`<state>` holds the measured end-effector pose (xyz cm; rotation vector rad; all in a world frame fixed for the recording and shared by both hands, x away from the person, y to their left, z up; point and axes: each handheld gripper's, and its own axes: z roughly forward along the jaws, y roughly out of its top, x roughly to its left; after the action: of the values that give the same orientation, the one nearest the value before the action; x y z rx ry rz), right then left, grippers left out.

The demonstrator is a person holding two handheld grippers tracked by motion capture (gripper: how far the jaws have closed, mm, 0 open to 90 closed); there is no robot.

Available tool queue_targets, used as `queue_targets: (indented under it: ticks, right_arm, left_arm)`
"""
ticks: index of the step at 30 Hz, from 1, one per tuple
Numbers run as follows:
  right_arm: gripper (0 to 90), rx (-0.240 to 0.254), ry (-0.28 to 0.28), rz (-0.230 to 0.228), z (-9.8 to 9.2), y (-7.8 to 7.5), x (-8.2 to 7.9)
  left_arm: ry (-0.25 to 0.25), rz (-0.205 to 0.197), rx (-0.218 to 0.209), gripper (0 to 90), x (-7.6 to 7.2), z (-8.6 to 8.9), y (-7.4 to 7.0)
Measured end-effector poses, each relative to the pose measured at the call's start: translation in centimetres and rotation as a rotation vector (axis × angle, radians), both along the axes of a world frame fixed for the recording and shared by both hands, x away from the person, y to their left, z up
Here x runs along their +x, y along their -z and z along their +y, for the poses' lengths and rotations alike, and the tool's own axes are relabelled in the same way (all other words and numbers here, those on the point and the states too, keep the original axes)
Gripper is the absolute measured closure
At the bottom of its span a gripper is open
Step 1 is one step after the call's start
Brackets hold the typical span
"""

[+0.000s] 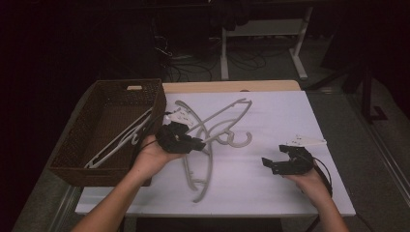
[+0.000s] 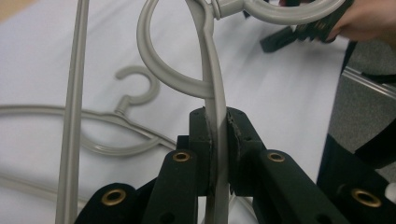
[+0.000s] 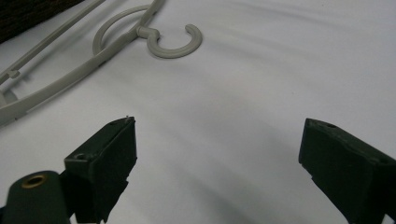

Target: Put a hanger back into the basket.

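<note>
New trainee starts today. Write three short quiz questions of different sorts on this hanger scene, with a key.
1. True or false: the left gripper is shut on a grey hanger.
2. Where is the brown basket? A) at the table's left B) at its right C) on the floor
3. How do the right gripper fingers stand?

Key: 1 true. 2 A. 3 Wide apart over the white table, nothing between them.

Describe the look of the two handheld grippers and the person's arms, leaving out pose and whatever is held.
Both the left gripper and the right gripper are matt black, each with two blocky jaws on angular link arms set with brass-coloured rivets. A pale plate sits on the right one, and a black cable trails from it. The forearms are bare, with no sleeves in view.
</note>
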<state>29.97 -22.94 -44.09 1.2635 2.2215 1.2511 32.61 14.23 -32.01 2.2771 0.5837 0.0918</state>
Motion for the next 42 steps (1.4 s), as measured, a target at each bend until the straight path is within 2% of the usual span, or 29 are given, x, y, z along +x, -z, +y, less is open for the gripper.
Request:
queue_targets:
  ticks: [4,6,7,8,11,15,17,21,23,24,27,30,36,42]
  right_arm:
    - [10.6,0.0,0.0,0.0,0.0,0.0,0.0]
    - [10.6,0.0,0.0,0.0,0.0,0.0,0.0]
    - [10.7,0.0,0.001,0.001,0.0,0.0,0.0]
    - [10.6,-0.001,0.002,0.0,-0.1,0.0,0.0]
    - [10.6,-0.002,0.002,-0.003,-0.1,0.0,0.0]
    - [10.6,-0.002,0.004,0.001,0.0,0.0,0.1]
    - [10.6,-0.003,0.005,0.001,0.0,0.1,0.1]
    - [10.6,-0.007,0.008,0.006,0.0,0.1,0.1]
    - [10.6,-0.007,0.008,0.007,0.0,0.1,0.1]
    - [10.6,-0.012,0.007,0.009,0.1,0.2,0.2]
    - [10.6,-0.015,0.008,0.011,0.1,0.2,0.2]
    - [10.6,-0.014,0.01,0.01,0.1,0.3,0.2]
    - [10.6,-0.018,0.011,0.015,0.1,0.3,0.3]
    - [10.6,-0.024,0.012,0.017,0.1,0.4,0.4]
  left_arm:
    - [-0.007,-0.015,-0.025,82.3,0.3,1.8,-2.7]
    - [-0.009,-0.018,-0.029,82.3,0.4,2.2,-3.1]
    - [-0.014,-0.028,-0.036,82.3,0.5,3.5,-4.2]
    - [-0.016,-0.035,-0.036,82.3,0.5,4.1,-4.6]
    - [-0.025,-0.047,-0.044,82.3,0.6,6.3,-5.5]
    - [-0.062,-0.053,-0.057,82.3,0.7,9.6,-6.0]
    - [-0.085,-0.05,-0.07,82.3,0.7,11.3,-6.1]
    - [-0.134,-0.056,-0.069,82.3,0.8,14.6,-6.2]
    - [-0.141,-0.055,-0.075,82.3,0.8,15.2,-6.2]
    - [-0.167,-0.053,-0.089,82.3,0.8,17.2,-6.1]
    - [-0.194,-0.053,-0.087,82.3,0.6,19.3,-5.9]
    - [-0.221,-0.041,-0.11,82.3,0.5,21.3,-5.5]
    - [-0.261,-0.017,-0.112,82.3,0.7,24.1,-4.2]
    - [-0.299,-0.001,-0.115,82.3,1.8,25.8,-2.7]
